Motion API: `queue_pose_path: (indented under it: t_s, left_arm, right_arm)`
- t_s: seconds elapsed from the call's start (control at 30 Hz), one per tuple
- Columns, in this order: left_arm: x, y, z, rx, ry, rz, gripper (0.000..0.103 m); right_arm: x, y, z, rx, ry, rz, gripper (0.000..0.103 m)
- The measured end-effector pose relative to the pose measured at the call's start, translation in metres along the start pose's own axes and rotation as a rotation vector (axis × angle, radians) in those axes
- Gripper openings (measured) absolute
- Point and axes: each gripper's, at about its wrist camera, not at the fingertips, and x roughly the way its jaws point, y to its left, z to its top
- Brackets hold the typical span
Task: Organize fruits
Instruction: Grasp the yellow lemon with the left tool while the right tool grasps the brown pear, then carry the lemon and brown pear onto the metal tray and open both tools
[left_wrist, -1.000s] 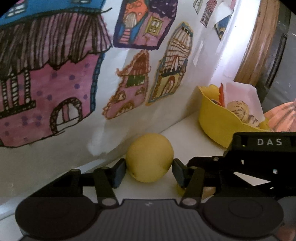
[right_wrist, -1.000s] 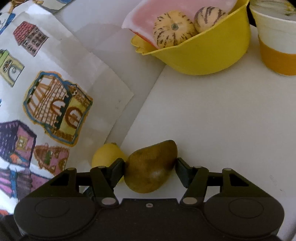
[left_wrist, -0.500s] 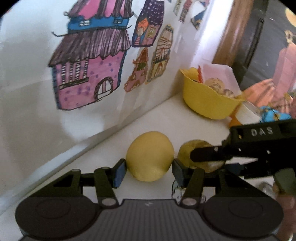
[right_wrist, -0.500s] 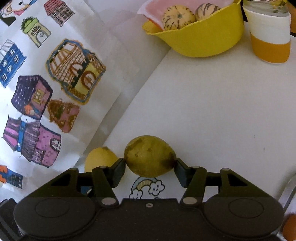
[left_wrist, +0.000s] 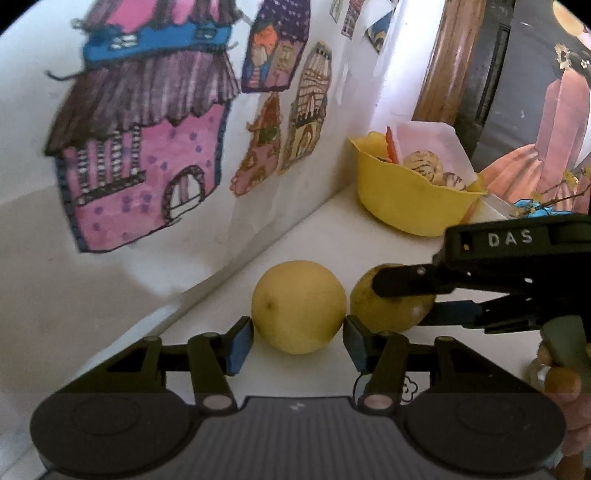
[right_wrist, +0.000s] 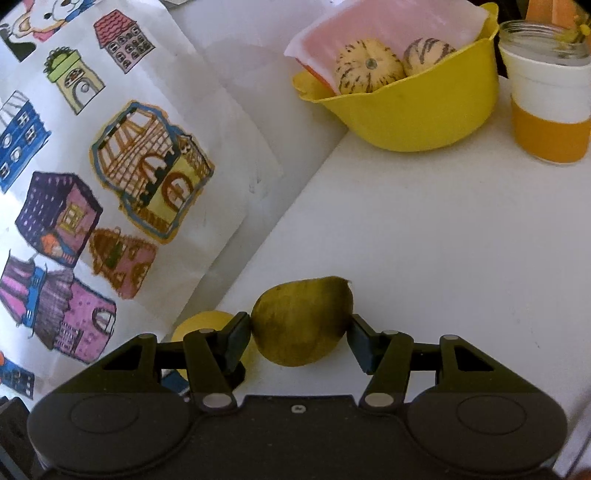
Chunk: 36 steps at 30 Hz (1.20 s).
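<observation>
While the left tongs (left_wrist: 298, 338) clamp a lemon (left_wrist: 298, 305), the right tongs (right_wrist: 300, 338) clamp a pear (right_wrist: 301, 320), fruits nearly touching above the white worktop (right_wrist: 424, 240), yellow bowl (right_wrist: 417, 118) well beyond

Yellow lemon (left_wrist: 298, 306), olive-brown pear (right_wrist: 301, 320), yellow bowl (right_wrist: 413, 110), striped gourds (right_wrist: 367, 66).

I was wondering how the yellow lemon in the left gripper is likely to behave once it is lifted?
The lemon looks round, so it would probably roll if released. The left gripper holds it only at its sides, so it might slip. It appears firm, probably not fragile.
</observation>
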Motion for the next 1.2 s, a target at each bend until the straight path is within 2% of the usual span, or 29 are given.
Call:
queue_pose_path:
  t_s: [0.17,0.6,0.8,1.07,1.2]
  left_arm:
    - [0.007,-0.003,0.002,0.012,-0.001,-0.001,0.058]
    - [0.013,-0.005,0.007,0.007,0.004,0.004,0.057]
    - [0.009,-0.002,0.005,-0.003,0.000,0.010,0.057]
    - [0.007,0.000,0.005,-0.003,0.002,0.021,0.057]
    - [0.000,0.002,0.002,-0.002,0.012,0.019,0.056]
  right_arm:
    - [0.014,-0.002,0.005,0.018,0.009,0.020,0.059]
    - [0.033,0.014,0.011,-0.034,-0.020,0.021,0.058]
    - [0.043,0.022,0.016,-0.080,-0.041,-0.005,0.058]
    - [0.043,0.039,0.004,-0.170,-0.061,-0.058,0.055]
    - [0.035,0.043,-0.002,-0.138,-0.048,-0.064,0.054]
